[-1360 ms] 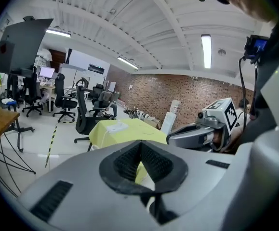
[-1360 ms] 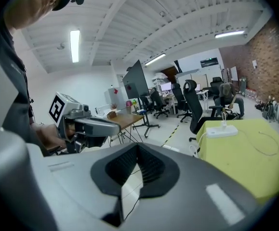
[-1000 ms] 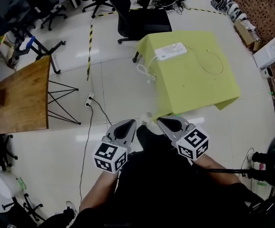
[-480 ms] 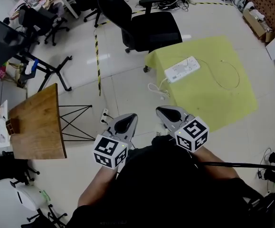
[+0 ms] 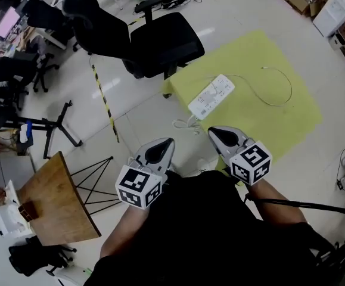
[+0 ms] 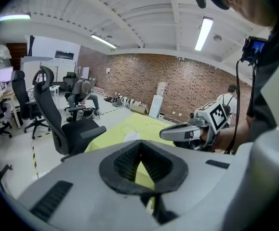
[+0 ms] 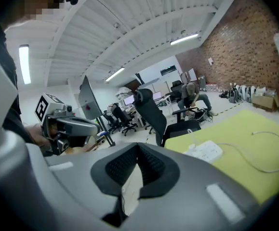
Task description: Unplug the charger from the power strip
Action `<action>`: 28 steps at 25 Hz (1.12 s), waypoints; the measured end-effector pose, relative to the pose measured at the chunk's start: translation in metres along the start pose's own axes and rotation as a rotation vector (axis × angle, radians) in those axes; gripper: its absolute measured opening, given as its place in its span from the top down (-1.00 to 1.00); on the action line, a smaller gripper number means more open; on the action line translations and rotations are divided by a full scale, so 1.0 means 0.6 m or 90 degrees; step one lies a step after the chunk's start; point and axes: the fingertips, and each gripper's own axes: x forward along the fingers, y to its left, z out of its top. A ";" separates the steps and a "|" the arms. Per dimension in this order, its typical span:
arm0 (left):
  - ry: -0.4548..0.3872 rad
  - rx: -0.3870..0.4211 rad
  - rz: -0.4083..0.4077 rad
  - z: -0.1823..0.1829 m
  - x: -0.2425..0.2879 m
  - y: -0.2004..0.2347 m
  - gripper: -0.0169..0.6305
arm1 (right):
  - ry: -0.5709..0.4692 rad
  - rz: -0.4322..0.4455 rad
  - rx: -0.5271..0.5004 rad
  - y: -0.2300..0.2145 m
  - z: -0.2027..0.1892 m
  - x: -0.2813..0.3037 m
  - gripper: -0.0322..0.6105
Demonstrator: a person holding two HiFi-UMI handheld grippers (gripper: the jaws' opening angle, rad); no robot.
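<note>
- One wooden table (image 5: 59, 204) stands on the floor at far left.
- One left claw (image 5: 162, 146), on an outstretched forearm, points forward and slightly down over the floor. Its jaws are closed with nothing between them, and its marker cube faces the person.
- One black chair (image 5: 160, 37) stands just beyond the tabletop's left corner; more chairs stand further back.
- One yellow tabletop (image 5: 249, 118) carries one white strip (image 5: 211, 96), which lies along the near-left edge close to the left corner. The strip's cord (image 5: 187, 123) hangs coiled over that edge. Whether a charger sits in the strip is too small to tell.
- One right claw (image 5: 220, 133), level with the left one, points at the near-left edge and is apart from the strip. Its jaws are closed and empty.
- One thin cable (image 5: 282, 94) loops from the strip across the tabletop's middle.
</note>
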 end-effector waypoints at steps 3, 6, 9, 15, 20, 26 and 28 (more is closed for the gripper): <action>0.017 0.021 -0.043 0.018 0.050 0.022 0.93 | -0.024 -0.053 0.028 -0.042 0.011 -0.001 0.89; 0.026 0.041 -0.096 0.038 0.103 0.045 0.93 | -0.040 -0.118 0.046 -0.079 0.019 -0.004 0.89; 0.029 0.062 -0.163 0.068 0.159 0.065 0.93 | -0.039 -0.188 0.064 -0.121 0.023 -0.001 0.89; 0.046 0.142 -0.266 0.130 0.224 0.133 0.93 | -0.081 -0.336 0.102 -0.178 0.073 0.008 0.89; 0.063 0.183 -0.354 0.168 0.271 0.192 0.93 | -0.060 -0.451 0.129 -0.210 0.075 0.028 0.89; 0.101 0.200 -0.446 0.155 0.305 0.243 0.93 | 0.018 -0.528 0.144 -0.253 0.030 0.074 0.72; 0.118 0.208 -0.467 0.142 0.319 0.251 0.93 | 0.022 -0.557 0.181 -0.261 0.013 0.081 0.65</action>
